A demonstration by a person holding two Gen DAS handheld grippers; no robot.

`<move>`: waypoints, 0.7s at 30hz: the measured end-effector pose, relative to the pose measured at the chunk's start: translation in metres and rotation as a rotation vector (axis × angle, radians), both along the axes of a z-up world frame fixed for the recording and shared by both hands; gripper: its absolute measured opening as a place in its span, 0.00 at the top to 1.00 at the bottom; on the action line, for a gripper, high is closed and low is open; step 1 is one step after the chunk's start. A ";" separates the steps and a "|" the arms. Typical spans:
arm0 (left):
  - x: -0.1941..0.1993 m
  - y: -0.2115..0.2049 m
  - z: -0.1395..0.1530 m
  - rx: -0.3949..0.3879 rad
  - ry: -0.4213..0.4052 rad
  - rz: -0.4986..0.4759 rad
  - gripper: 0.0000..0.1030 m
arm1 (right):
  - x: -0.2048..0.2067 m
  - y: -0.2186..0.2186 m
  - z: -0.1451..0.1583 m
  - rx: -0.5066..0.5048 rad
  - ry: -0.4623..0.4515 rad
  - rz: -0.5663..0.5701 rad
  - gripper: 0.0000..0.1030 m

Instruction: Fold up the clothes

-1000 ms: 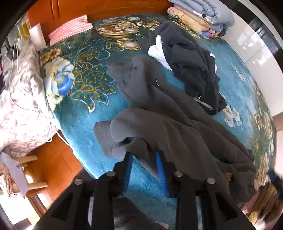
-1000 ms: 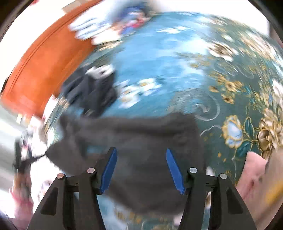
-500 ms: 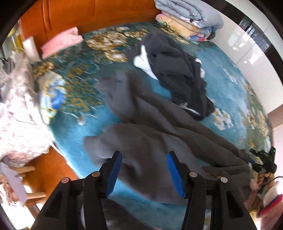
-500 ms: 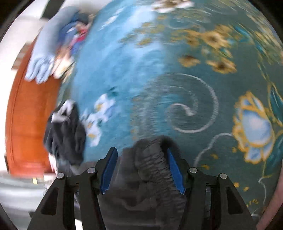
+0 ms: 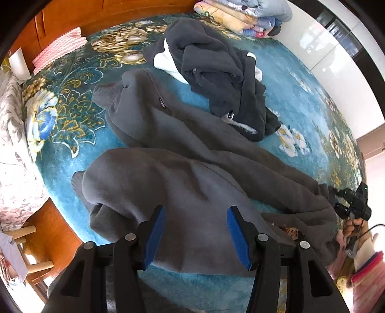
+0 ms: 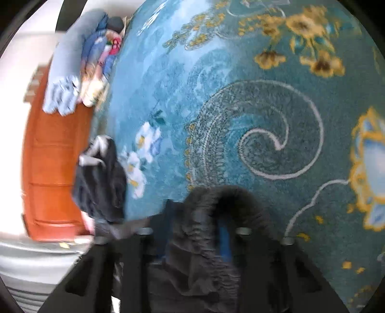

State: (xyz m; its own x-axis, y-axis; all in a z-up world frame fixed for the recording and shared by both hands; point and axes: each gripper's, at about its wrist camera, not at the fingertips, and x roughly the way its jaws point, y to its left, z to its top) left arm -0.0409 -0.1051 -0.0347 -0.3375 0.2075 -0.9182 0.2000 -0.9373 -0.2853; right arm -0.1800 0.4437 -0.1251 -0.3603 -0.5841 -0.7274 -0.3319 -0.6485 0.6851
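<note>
Grey sweatpants (image 5: 192, 173) lie spread on the teal floral blanket (image 5: 72, 154), both legs reaching toward the far left. My left gripper (image 5: 196, 233) hovers open just above the near leg, with nothing between its blue pads (image 5: 156, 231). At the far right a hand holds my right gripper (image 5: 353, 202) at the waistband end of the pants. The blurred right wrist view shows the right gripper (image 6: 199, 240) shut on the gathered elastic waistband (image 6: 216, 211). A crumpled dark jacket (image 5: 216, 79) with white lining lies beyond the pants.
Folded quilts (image 5: 252, 12) are stacked at the far end by the wooden headboard (image 5: 96, 14). A pink folded cloth (image 5: 60, 48) lies at the far left. The bed edge drops off on the left, where floral bedding (image 5: 12, 144) and a wooden stool (image 5: 24, 233) stand.
My left gripper let go of the near pant leg, opened wide and drew back. My right gripper dropped to the waistband and closed on it.
</note>
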 end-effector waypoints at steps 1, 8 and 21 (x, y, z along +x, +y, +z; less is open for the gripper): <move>0.000 -0.001 -0.001 0.005 -0.002 0.002 0.45 | 0.000 0.001 0.006 0.006 0.015 -0.004 0.86; -0.001 -0.007 0.002 0.028 0.021 0.023 0.45 | -0.009 0.039 0.058 -0.014 0.186 -0.135 0.91; -0.015 -0.068 -0.013 0.209 0.064 0.239 0.45 | -0.011 0.085 0.056 0.128 0.093 -0.268 0.82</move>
